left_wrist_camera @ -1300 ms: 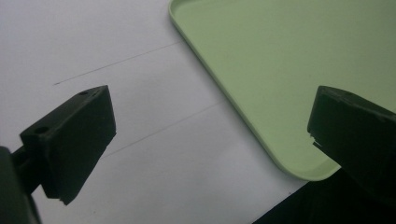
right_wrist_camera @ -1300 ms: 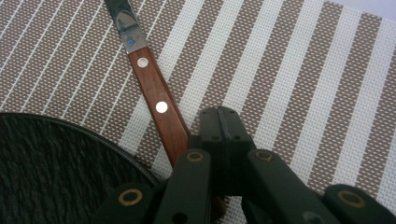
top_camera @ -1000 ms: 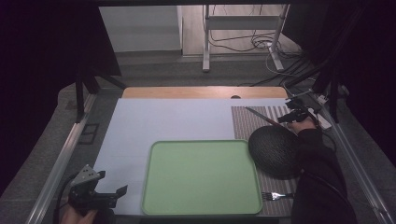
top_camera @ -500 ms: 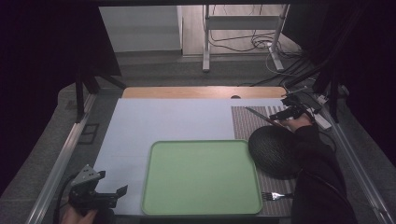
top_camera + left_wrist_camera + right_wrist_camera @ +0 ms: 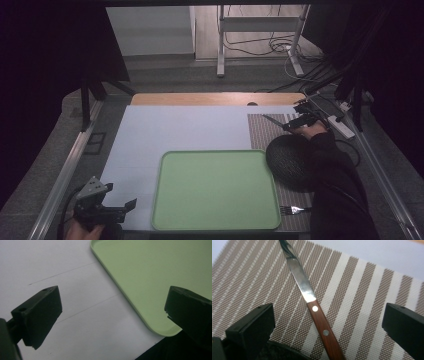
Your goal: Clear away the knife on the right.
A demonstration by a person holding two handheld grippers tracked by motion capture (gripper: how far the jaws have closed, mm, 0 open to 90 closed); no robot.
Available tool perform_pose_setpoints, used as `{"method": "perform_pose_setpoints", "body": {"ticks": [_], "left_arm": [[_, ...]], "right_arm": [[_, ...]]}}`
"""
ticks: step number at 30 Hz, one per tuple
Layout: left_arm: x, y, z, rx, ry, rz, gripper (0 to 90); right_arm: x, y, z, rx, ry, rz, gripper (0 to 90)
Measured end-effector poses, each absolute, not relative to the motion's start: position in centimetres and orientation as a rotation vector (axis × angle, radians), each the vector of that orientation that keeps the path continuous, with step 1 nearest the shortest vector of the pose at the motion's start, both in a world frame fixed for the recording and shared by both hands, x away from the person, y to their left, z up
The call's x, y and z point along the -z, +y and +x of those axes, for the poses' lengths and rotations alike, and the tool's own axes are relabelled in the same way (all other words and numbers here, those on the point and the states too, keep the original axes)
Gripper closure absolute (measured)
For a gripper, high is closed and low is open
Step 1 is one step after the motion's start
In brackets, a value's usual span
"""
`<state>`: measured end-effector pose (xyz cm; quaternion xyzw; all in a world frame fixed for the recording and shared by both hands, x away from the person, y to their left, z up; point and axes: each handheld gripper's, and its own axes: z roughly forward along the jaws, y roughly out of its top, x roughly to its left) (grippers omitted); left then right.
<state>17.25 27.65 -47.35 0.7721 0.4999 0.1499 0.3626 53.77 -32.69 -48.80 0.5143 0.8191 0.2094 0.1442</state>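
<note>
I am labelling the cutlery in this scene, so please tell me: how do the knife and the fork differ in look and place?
The knife has a reddish wooden handle with metal rivets; the fork looks all metal. The knife lies at the far end of the striped placemat, between the open jaws of the right gripper; the fork lies at the near end, beyond the dark bowl, with no gripper near it. Both rest flat on the same placemat.

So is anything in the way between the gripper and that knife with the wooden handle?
Nothing visible is. The right gripper has its jaws wide open on either side of the knife, which lies bare on the striped placemat.
</note>
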Motion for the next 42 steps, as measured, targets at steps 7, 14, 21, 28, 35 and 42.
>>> {"method": "perform_pose_setpoints", "body": {"ticks": [7, 14, 21, 28, 35, 42], "left_arm": [[47.4, 27.6, 17.3, -0.385, 1.287, 1.989, 1.8], [47.4, 27.6, 17.3, -0.386, 1.287, 1.990, 1.9], [47.4, 27.6, 17.3, -0.387, 1.287, 1.995, 1.9], [47.4, 27.6, 17.3, -0.388, 1.289, 2.000, 2.1], [47.4, 27.6, 17.3, -0.388, 1.290, 2.000, 2.1], [47.4, 27.6, 17.3, -0.389, 1.289, 1.999, 2.2]], "right_arm": [[50.1, -32.5, 54.3, -0.534, 2.403, 1.468, 0.0], [50.6, -32.7, 54.4, -0.532, 2.422, 1.442, 12.0], [49.8, -32.9, 54.1, -0.560, 2.485, 1.361, 46.3], [49.7, -33.6, 54.1, -0.609, 2.508, 1.336, 76.8], [49.7, -33.7, 54.0, -0.606, 2.528, 1.278, 77.3], [49.6, -34.6, 53.9, -0.586, 2.512, 1.255, 77.3]]}}
